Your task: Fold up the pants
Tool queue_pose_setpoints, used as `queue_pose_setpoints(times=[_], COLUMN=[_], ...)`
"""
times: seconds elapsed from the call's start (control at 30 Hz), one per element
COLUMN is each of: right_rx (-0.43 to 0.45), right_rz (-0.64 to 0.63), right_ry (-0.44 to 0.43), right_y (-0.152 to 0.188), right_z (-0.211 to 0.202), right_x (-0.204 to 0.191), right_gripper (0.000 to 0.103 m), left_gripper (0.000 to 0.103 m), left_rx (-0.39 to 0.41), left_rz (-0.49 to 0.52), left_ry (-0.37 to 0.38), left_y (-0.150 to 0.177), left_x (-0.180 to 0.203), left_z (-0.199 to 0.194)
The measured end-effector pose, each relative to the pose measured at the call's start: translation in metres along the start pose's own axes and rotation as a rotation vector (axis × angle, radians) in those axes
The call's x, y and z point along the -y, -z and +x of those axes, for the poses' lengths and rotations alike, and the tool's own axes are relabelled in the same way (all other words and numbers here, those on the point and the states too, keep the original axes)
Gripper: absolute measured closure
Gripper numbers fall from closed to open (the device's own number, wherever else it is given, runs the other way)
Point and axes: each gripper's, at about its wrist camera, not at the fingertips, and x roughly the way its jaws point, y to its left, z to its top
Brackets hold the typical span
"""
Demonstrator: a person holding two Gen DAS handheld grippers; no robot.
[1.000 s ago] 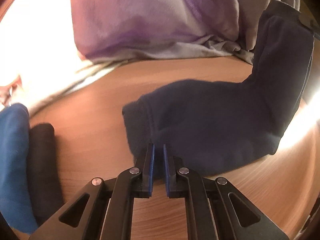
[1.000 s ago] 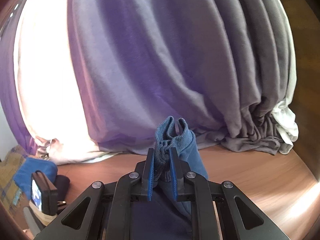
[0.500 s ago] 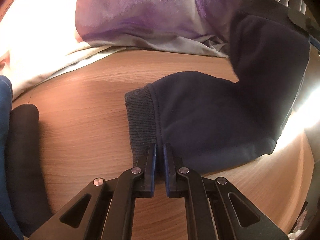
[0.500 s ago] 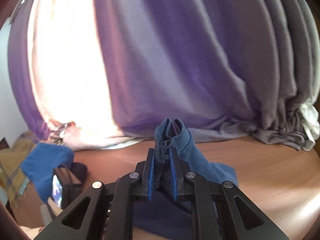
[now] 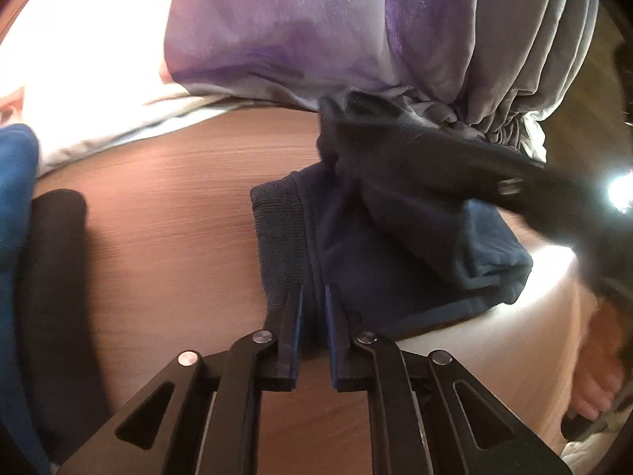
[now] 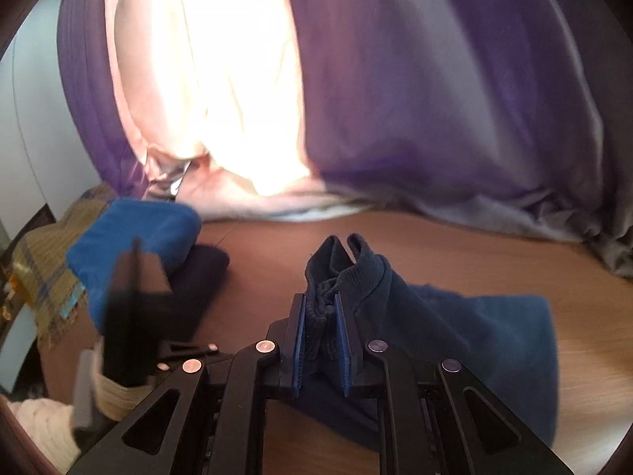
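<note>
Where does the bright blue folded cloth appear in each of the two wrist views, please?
Left wrist: the bright blue folded cloth is cut off at the far left edge, beside the black folded garment.
Right wrist: it sits left of centre, partly on that same black garment.
Shared landmark: the purple curtain.

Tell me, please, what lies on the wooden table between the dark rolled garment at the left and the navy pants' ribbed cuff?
In the left wrist view, only bare wooden table separates the dark rolled garment from the navy pants' ribbed cuff.
</note>
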Motion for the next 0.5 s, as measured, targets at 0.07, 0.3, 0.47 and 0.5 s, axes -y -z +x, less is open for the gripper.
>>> queue_pose_setpoints(times=[0.07, 0.3, 0.47, 0.5], right_rx=[-0.022, -0.093, -0.038, -0.036], right_rz=[-0.006, 0.065, 0.025, 0.007], right_ry=[-0.02, -0.165, -0.152, -0.141], right_y=[0.003, 0.01, 0.001, -0.003], right_z=[0.007, 0.02, -0.003, -0.004], right_x=[-0.002, -0.003, -0.008, -0.007], right_gripper=[0.087, 0.071, 0.07, 0.07], left_gripper=[0.076, 0.076, 0.075, 0.075], left_rx=[0.006, -0.025, 0.042, 0.058], left_rz=[0.006, -0.009, -0.008, -0.008], left_ry=[-0.036, -0.117, -0.113, -0.105], left_y=[0.005, 0.024, 0.023, 0.021], left_x=[0.0, -0.012, -0.001, 0.001], left_z=[-0.007, -0.03, -0.048, -0.049])
